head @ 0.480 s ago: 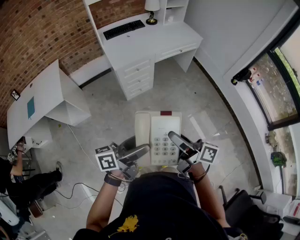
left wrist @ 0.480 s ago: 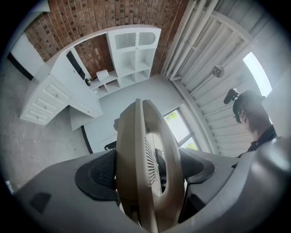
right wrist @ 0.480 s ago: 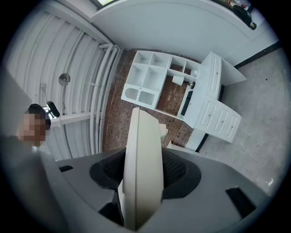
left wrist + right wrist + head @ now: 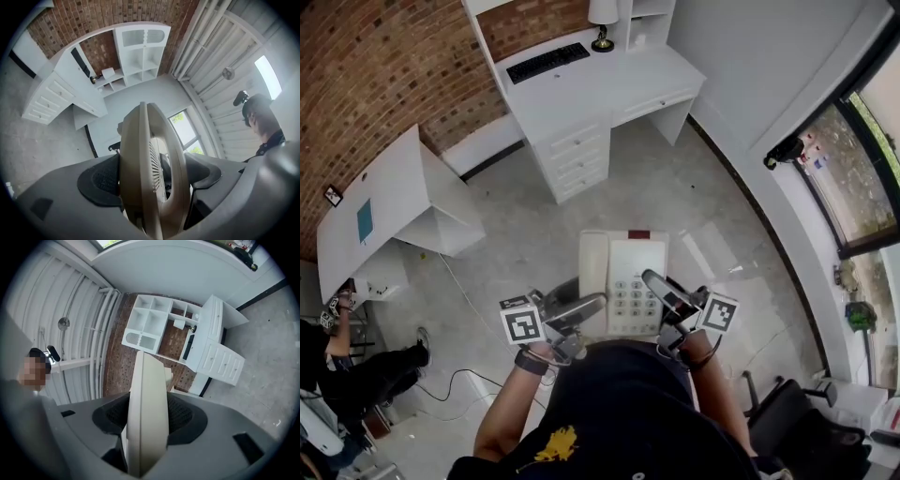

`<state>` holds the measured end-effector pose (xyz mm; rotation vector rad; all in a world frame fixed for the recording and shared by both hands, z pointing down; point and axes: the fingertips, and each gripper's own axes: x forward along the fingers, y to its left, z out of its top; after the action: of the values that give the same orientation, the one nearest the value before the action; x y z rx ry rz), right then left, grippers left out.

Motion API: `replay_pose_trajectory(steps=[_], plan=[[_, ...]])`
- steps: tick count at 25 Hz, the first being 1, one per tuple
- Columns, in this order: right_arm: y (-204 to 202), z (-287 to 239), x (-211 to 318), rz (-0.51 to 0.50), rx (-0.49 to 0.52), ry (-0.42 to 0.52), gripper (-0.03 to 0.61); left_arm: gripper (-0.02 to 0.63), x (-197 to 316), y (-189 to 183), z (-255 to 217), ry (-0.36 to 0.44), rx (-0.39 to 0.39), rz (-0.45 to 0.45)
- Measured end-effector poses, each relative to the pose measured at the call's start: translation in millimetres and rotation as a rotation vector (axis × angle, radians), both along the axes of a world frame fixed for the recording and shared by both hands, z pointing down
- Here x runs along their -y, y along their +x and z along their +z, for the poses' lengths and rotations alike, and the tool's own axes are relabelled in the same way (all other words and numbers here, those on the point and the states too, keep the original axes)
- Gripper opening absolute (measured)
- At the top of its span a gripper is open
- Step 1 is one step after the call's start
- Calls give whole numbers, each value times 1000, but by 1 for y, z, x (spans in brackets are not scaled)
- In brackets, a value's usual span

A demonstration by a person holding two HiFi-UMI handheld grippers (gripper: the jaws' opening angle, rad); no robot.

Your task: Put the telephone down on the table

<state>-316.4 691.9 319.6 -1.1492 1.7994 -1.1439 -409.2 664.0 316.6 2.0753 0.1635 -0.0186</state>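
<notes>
The white desk (image 4: pixel 600 89) is well ahead, so we should carry the telephone (image 4: pixel 637 258), held over the floor (image 4: pixel 694 187), level to it. Our left gripper (image 4: pixel 581 307) clamps its handset side, our right gripper (image 4: pixel 662 287) its base edge; release together.

Grey concrete floor (image 4: pixel 694 206) under me. White desk (image 4: pixel 628 86) with drawers at 12 o'clock: black keyboard (image 4: pixel 547 59) flat on top, lamp (image 4: pixel 603 23) standing just beside it toward 1, at the brick wall. White table (image 4: pixel 394 178) at 10 o'clock: teal rectangle (image 4: pixel 365 221) lying flat, small dark-framed item (image 4: pixel 334 196) at its far edge. Black cable (image 4: pixel 450 382) loose on the floor at 8. Dark chair (image 4: pixel 787 417) at 4.
</notes>
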Motion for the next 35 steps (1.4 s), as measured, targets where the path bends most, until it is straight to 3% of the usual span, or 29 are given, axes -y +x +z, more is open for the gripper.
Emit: replay_pose_trajectory(steps=[4, 8, 12, 16, 27, 35], plan=[[0, -4, -7, 69, -38, -51, 220, 433, -3, -2, -11, -22, -26, 24], [6, -9, -25, 179, -146, -101, 225, 433, -15, -6, -22, -14, -17, 39], [-2, -14, -13, 172, -164, -68, 219, 431, -7, -11, -16, 36, 21, 43], [-17, -19, 4, 168, -213, -57, 218, 431, 10, -27, -20, 47, 11, 56], [-61, 5, -9, 222, -183, -170, 218, 431, 4, -68, 5, -50, 25, 114], [-32, 19, 32, 203, -169, -177, 218, 431, 46, -41, 12, -53, 59, 102]])
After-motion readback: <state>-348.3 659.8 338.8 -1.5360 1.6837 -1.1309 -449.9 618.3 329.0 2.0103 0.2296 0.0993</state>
